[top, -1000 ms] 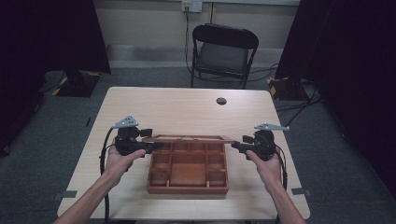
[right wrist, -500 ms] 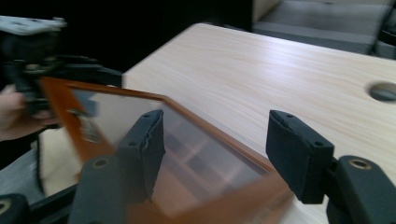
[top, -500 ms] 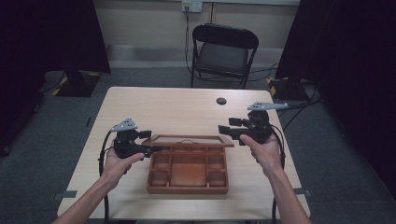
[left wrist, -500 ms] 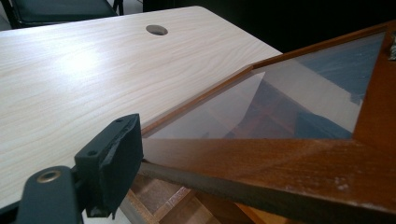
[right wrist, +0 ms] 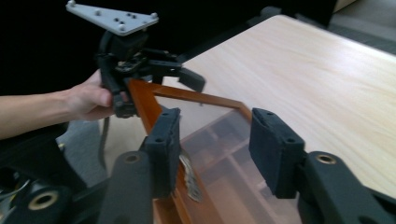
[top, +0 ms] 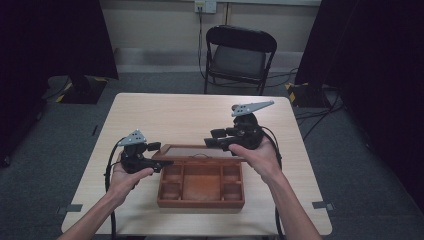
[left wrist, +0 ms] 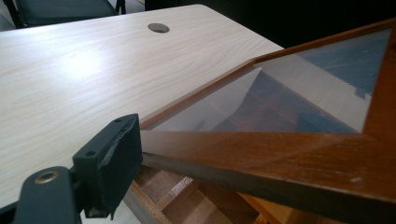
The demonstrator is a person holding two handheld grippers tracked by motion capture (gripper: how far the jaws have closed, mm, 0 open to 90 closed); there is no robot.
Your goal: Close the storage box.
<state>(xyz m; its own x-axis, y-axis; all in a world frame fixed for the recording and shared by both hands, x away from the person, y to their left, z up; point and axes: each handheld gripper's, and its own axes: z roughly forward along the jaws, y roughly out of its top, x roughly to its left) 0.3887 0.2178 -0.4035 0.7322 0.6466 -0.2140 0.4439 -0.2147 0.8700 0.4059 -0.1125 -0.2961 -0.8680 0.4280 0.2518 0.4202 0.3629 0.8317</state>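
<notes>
now, step: lifting the glass lid (top: 200, 150) off the box (top: 200, 187)
left tongs (top: 160, 155): clamped on lid's frame
right tongs (top: 212, 139): jaws just narrowed, free above lid
next: regrip lid's far edge

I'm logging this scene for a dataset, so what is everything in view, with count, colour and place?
wooden box: one, reddish brown, compartmented, near table edge
glass lid: one, wood-framed, raised at an angle over the box
table: one, light wood, centre
cable hole: one, dark, far side of table
folding chair: one, black, behind table
left hand-held gripper: one, black, clamped on the lid's frame corner
right hand-held gripper: one, black, raised, jaws apart at the lid's other corner
</notes>
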